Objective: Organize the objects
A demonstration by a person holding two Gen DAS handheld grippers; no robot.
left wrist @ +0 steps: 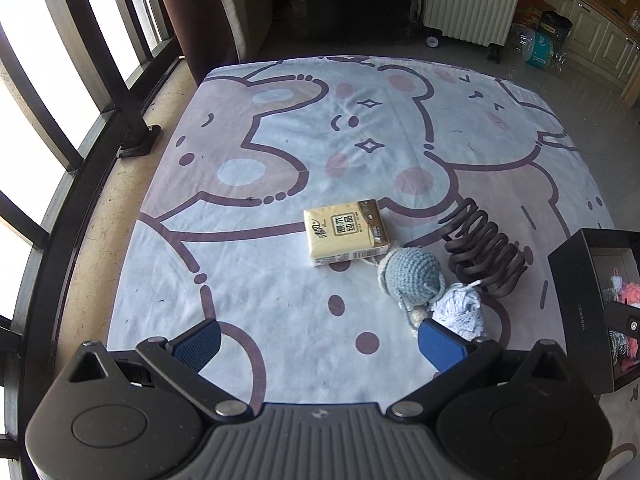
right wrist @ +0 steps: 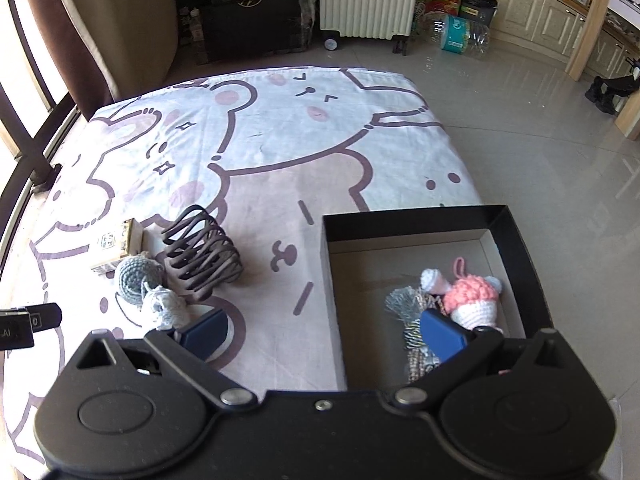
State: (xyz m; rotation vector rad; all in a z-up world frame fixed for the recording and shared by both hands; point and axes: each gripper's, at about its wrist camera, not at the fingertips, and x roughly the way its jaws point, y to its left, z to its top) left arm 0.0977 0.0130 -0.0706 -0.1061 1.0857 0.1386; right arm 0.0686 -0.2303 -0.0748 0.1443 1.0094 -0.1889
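Note:
On the cartoon-print cloth point(left wrist: 280, 140) lie a yellow tissue pack point(left wrist: 346, 232), a blue crocheted ball point(left wrist: 412, 276), a pale blue yarn bundle point(left wrist: 460, 306) and a dark wavy wire rack point(left wrist: 486, 250). My left gripper point(left wrist: 320, 342) hovers open in front of them, its right pad close to the yarn bundle. In the right wrist view the black box point(right wrist: 420, 218) holds a pink and white crocheted toy point(right wrist: 474, 298) and a silvery tassel point(right wrist: 404, 300). My right gripper point(right wrist: 324, 332) is open, straddling the box's left wall, with nothing held. The rack point(right wrist: 204, 254), ball point(right wrist: 136, 276) and tissue pack point(right wrist: 116, 250) sit to its left.
A window railing point(left wrist: 68, 128) runs along the left of the cloth. Beyond the far edge stand a brown curtain point(left wrist: 200, 12), a white radiator point(left wrist: 472, 0) and a dark chest point(right wrist: 248, 20). Tiled floor point(right wrist: 540, 140) with cabinets and bottles lies to the right.

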